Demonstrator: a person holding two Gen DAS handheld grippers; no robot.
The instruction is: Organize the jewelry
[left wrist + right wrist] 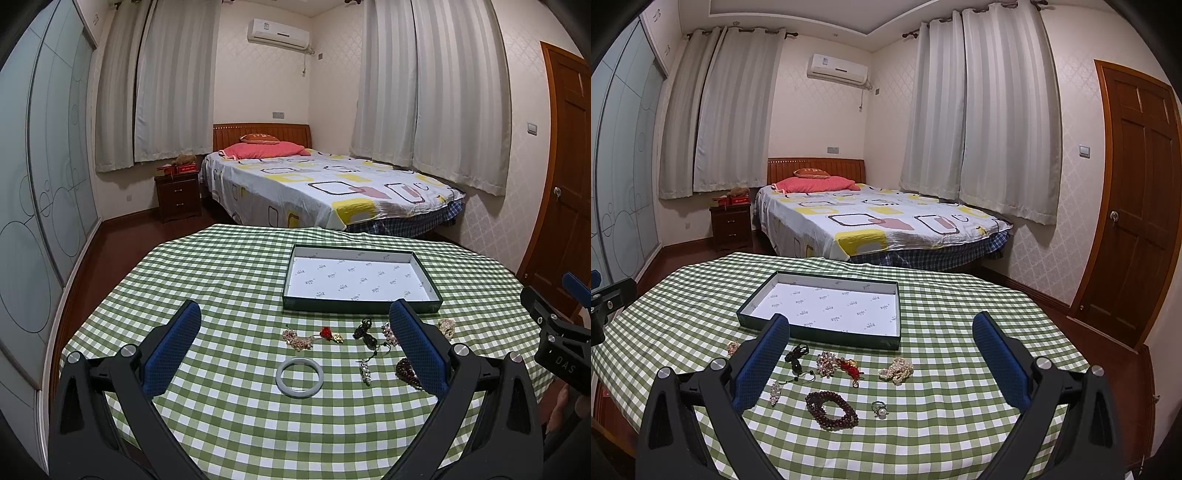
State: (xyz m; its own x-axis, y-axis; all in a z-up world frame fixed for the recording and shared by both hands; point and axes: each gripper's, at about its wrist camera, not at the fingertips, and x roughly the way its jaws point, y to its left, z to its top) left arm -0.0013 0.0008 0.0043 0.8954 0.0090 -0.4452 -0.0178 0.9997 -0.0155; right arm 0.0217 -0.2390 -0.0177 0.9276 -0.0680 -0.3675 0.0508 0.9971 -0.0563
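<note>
Left gripper (295, 334) spread wide, empty, hovering above green-checked table (221, 266). Pale bangle (299, 377) at 6 o'clock between its fingers; pink bead cluster (297, 341) at 12 of bangle. Tray (827, 334) bare, at 12 o'clock. Right gripper (881, 345) likewise wide, holding nothing. Dark bead bracelet (831, 409) at 6, pearl ring (880, 409) at its 3, pearl strand (897, 370) beyond. Sorting seemingly unstarted; next likely: descend, pinch one piece, carry to tray.
</note>
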